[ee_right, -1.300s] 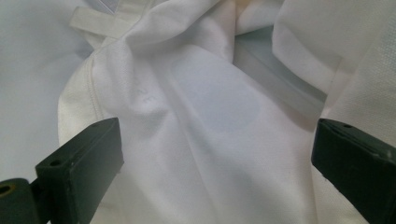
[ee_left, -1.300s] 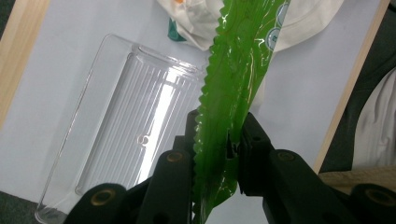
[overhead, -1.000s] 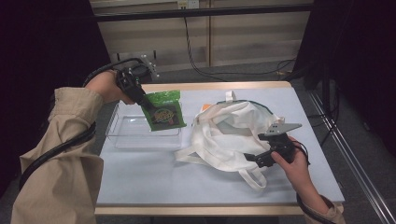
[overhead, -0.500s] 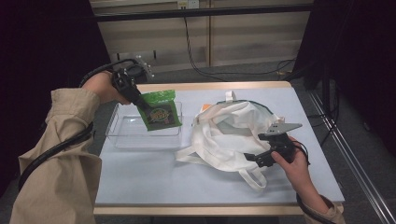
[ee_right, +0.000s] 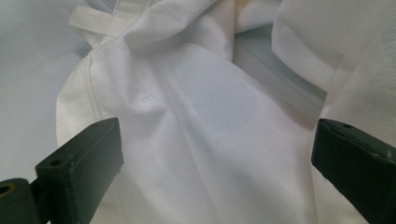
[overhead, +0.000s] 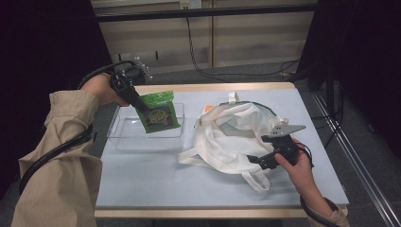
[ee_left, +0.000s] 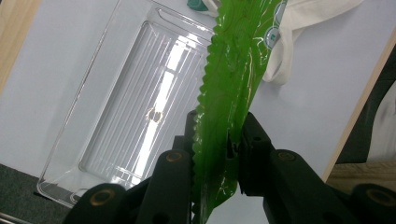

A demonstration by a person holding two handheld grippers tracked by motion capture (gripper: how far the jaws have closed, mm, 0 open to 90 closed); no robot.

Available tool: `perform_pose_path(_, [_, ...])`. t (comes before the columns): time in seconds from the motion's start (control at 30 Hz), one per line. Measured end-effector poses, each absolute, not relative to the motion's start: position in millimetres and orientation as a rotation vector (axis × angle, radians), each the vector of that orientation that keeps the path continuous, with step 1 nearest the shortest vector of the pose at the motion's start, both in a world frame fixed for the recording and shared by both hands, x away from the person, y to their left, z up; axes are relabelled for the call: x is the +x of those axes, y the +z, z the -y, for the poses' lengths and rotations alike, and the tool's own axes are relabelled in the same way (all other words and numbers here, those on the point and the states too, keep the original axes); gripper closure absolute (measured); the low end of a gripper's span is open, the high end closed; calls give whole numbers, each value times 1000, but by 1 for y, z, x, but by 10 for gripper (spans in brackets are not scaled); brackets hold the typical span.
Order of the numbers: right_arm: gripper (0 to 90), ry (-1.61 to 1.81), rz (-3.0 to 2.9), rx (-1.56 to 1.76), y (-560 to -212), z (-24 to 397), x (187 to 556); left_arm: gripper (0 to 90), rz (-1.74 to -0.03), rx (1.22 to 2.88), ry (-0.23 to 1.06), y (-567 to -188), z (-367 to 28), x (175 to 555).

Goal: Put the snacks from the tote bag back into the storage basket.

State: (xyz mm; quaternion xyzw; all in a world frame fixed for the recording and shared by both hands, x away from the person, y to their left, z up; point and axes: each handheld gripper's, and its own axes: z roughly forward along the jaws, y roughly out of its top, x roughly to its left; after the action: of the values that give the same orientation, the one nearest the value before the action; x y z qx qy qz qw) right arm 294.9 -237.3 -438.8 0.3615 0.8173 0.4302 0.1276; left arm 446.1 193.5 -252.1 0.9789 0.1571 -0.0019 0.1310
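A green snack packet (overhead: 159, 113) hangs by its top edge over a clear plastic tray (overhead: 124, 142). My left gripper (overhead: 141, 109) is shut on it. In the left gripper view the jaws of my left gripper (ee_left: 218, 133) pinch the packet (ee_left: 238, 56) at its serrated edge, with the tray (ee_left: 116, 121) below. A white cloth bag (overhead: 234, 135) lies crumpled at the table's middle right. My right gripper (overhead: 259, 161) sits at the bag's near edge. In the right gripper view my right gripper (ee_right: 215, 158) has its jaws wide apart, open, with the bag's cloth (ee_right: 201, 116) just beyond them.
The bag's strap (overhead: 253, 179) trails toward the table's front edge. A pale blue tabletop (overhead: 156, 179) with a wooden rim carries everything. Cables (overhead: 203, 71) run along the floor behind the table.
My left gripper with the green packet has drifted slightly to the left. The right gripper and the bag have stayed where they were.
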Motion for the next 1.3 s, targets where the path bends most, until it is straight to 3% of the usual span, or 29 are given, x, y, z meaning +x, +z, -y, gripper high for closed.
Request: perform_pose_path(1.3, [16,1250,-2377,1048,-439,238,293,765,-310,2895,1,-284,-182,452])
